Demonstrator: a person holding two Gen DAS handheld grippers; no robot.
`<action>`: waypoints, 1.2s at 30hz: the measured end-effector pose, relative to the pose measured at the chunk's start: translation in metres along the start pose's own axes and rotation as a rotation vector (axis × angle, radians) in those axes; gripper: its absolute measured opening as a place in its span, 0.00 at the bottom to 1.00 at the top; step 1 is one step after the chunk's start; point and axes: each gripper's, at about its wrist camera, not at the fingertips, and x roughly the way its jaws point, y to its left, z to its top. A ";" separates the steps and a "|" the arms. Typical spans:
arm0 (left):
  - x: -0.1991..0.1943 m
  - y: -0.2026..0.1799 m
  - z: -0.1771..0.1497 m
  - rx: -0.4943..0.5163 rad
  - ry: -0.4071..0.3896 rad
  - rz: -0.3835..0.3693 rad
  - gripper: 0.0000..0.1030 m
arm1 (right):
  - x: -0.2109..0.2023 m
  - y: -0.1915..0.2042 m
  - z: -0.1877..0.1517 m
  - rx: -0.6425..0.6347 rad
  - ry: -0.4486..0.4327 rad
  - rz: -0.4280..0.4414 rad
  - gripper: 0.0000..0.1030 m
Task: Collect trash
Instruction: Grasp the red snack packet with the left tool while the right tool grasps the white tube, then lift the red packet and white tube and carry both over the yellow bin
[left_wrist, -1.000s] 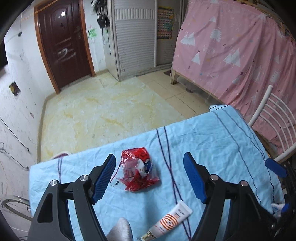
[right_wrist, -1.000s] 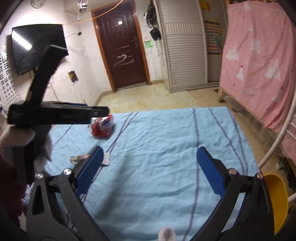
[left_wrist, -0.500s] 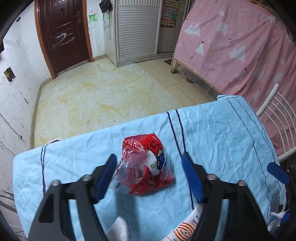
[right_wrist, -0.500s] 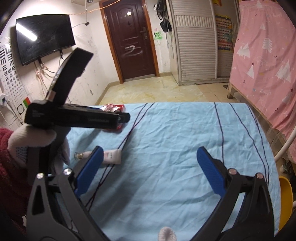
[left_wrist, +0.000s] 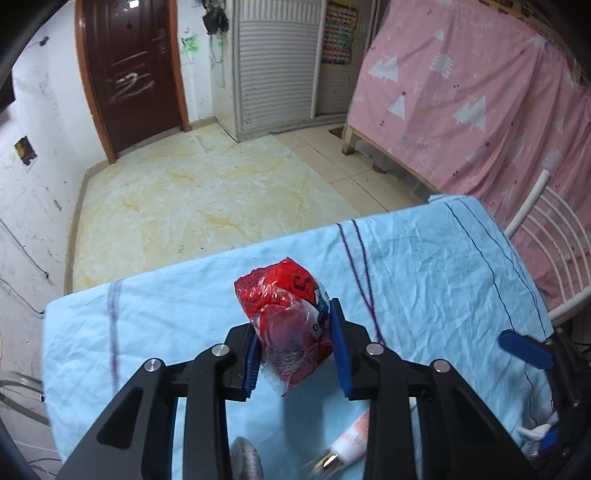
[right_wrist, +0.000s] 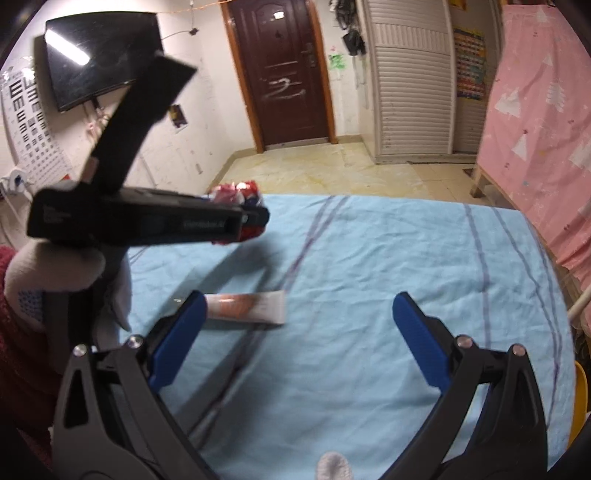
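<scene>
Red wrapper (left_wrist: 286, 325) pinched between both blue pads of left gripper (left_wrist: 295, 349), crinkly clear plastic bulging out past the fingertips, lifted a bit off the blue tablecloth (left_wrist: 424, 266) with a shadow underneath. Same grab seen side-on from the right wrist: left gripper (right_wrist: 255, 221) over the far left part of the table, red wrapper (right_wrist: 236, 192) poking out at its tip. Right gripper (right_wrist: 299, 339) spread wide, nothing between its pads, hovering over the near middle of the cloth. White-and-orange tube (right_wrist: 245, 308) lying flat on the cloth, just beside the right gripper's left pad, blurry; also visible at the near edge of the left view (left_wrist: 347, 443), gold cap end pointing near-left. No bin or bag clearly in view; only a sliver of something yellow (right_wrist: 580, 398) past the near right table edge, can't tell what. Far table edge dropping off to yellowish marble floor (left_wrist: 207, 195), lots of bare floor out to the brown door (left_wrist: 129, 74). Pink curtain (left_wrist: 472, 96) along the right side, white metal chair (left_wrist: 546, 236) hugging the right table edge. Right half of the cloth just wrinkles and purple stripes.
</scene>
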 end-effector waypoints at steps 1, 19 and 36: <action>-0.008 0.005 -0.002 -0.006 -0.011 0.005 0.23 | 0.003 0.005 0.001 -0.008 0.010 0.014 0.94; -0.055 0.062 -0.031 -0.080 -0.085 -0.016 0.23 | 0.057 0.045 0.009 -0.094 0.198 0.000 0.94; -0.056 0.065 -0.039 -0.094 -0.093 -0.019 0.23 | 0.063 0.048 0.008 -0.107 0.199 -0.030 0.84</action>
